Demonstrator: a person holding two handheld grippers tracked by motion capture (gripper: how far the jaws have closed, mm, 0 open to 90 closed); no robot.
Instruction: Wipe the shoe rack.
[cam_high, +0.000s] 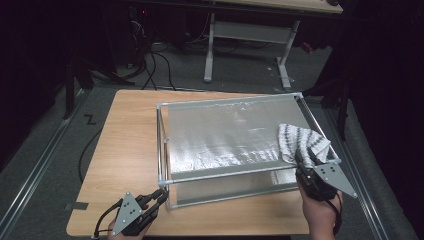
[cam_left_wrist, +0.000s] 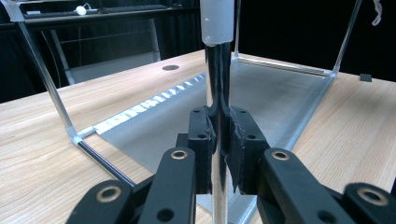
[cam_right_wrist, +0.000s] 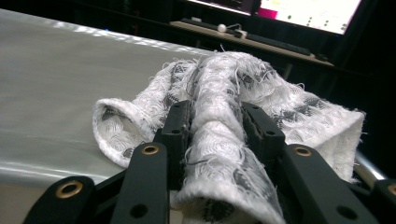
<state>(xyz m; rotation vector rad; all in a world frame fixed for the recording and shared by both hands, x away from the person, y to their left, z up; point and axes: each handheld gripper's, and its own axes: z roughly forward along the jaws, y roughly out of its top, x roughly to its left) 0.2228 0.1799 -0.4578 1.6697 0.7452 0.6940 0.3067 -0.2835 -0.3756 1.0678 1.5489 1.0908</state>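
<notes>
- Your right gripper (cam_high: 303, 161) is clenched on the towel (cam_high: 300, 140); in the right gripper view a thick fold of the towel (cam_right_wrist: 219, 135) sits pinched between the two black jaws, its pile bulging out above and below the pads.
- The towel is white with grey stripes, and it lies bunched at the right end of the rack's (cam_high: 235, 173) silver top sheet (cam_high: 225, 132), partly over the right rail.
- Your right hand (cam_high: 317, 215) comes in from the bottom edge, just beyond the rack's near right corner, with the grey plate on top of the gripper.
- Your left gripper (cam_high: 161, 195) is clamped on the rack's near left post (cam_high: 161, 150); in the left gripper view the dark, shiny post (cam_left_wrist: 217, 88) runs straight up between the pads, which press on it from both sides.
- That post ends above in a pale plastic corner piece (cam_left_wrist: 216, 21).
- The rack is a thin metal frame standing on a wooden table (cam_high: 127, 150), with a second silver sheet (cam_left_wrist: 275, 100) lying low inside it.
- Your left hand rests at the table's near edge, its cable (cam_high: 102, 220) looping to the left.
- Beyond the table there is grey floor and the legs of another desk (cam_high: 247, 37).
</notes>
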